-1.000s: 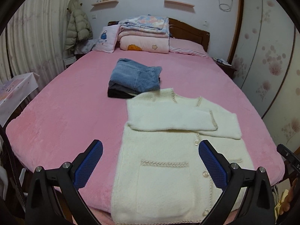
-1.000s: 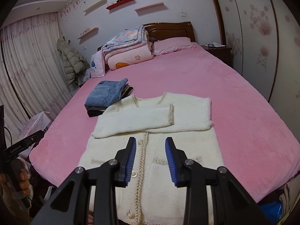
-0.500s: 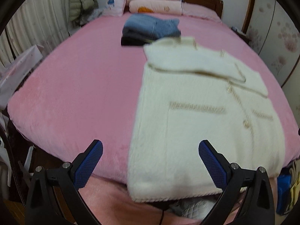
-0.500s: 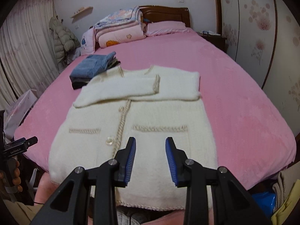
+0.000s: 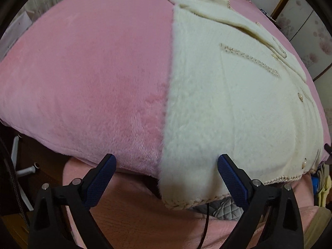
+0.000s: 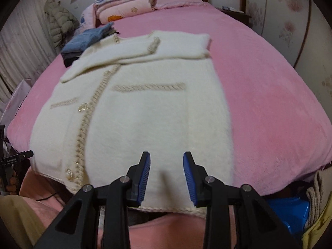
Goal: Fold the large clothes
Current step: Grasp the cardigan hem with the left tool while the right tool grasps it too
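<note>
A cream fluffy cardigan [image 6: 145, 120] lies flat on the pink bed [image 6: 259, 103], sleeves folded across its chest, its braided hem over the near edge. My left gripper [image 5: 166, 158] hangs over the hem's left corner [image 5: 186, 182]. Its jaws stand wide and are closing, with that corner between the blue pads [image 5: 231, 178], which do not press on it. My right gripper [image 6: 166, 156] hovers over the hem near the cardigan's right side. Its jaws are partly apart with nothing pinched between them.
A folded stack of jeans [image 6: 87, 39] sits beyond the cardigan's collar. Piled quilts [image 6: 124, 4] and a pillow lie at the headboard. A puffer coat [image 6: 60, 20] hangs at the left wall. A person's pink-clad legs [image 5: 134, 217] are below the bed edge, and a blue bag [image 6: 286, 211] stands low right.
Both grippers have dropped and tipped downward, from looking across the bed to hovering close over the cardigan's near hem. The left jaws have narrowed slightly; the right gap is unchanged.
</note>
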### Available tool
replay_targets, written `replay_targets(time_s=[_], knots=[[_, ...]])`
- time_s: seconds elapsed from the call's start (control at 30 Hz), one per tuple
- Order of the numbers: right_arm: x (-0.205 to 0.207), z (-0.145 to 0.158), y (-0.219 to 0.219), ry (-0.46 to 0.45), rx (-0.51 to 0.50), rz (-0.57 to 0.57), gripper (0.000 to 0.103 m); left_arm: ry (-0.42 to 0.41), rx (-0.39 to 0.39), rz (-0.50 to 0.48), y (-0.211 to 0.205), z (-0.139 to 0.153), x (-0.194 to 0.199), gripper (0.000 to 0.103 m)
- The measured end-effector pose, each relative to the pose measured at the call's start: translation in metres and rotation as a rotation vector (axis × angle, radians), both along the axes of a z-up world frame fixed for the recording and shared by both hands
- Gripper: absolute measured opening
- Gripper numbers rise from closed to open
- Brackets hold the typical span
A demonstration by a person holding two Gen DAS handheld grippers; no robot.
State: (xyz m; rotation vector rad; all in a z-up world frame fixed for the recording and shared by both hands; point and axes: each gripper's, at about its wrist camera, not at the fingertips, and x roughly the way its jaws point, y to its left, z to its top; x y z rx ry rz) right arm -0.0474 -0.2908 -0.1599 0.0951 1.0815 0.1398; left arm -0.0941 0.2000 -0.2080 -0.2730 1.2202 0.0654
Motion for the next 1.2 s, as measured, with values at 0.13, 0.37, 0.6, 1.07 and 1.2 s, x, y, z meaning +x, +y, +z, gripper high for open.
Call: replay_targets(time_s=[0.13, 0.37, 0.6, 1.07, 1.2], knots=[[-0.005, -0.014, -0.024, 0.055, 0.017, -0.048, 0.033, -0.005, -0.03, -0.037, 0.002, -0.006, -0.004, 0.088], [-0.011, -0.017, -0.043, 0.074, 0.007, -0.07, 0.033, 0.037, -0.043, -0.093, -0.003, -0.016, -0.001, 0.087], [-0.006, -0.036, -0.059, 0.139, 0.044, -0.077, 0.044, 0.077, -0.108, -0.082, -0.003, -0.033, 0.003, 0.087], [-0.006, -0.029, -0.043, 0.085, 0.142, 0.046, 0.008, 0.112, -0.072, -0.051, -0.03, -0.012, 0.002, 0.01], [-0.008, 0.012, -0.039, -0.007, 0.248, 0.075, 0.007, 0.085, -0.171, 0.013, -0.019, 0.014, 0.006, 0.008]])
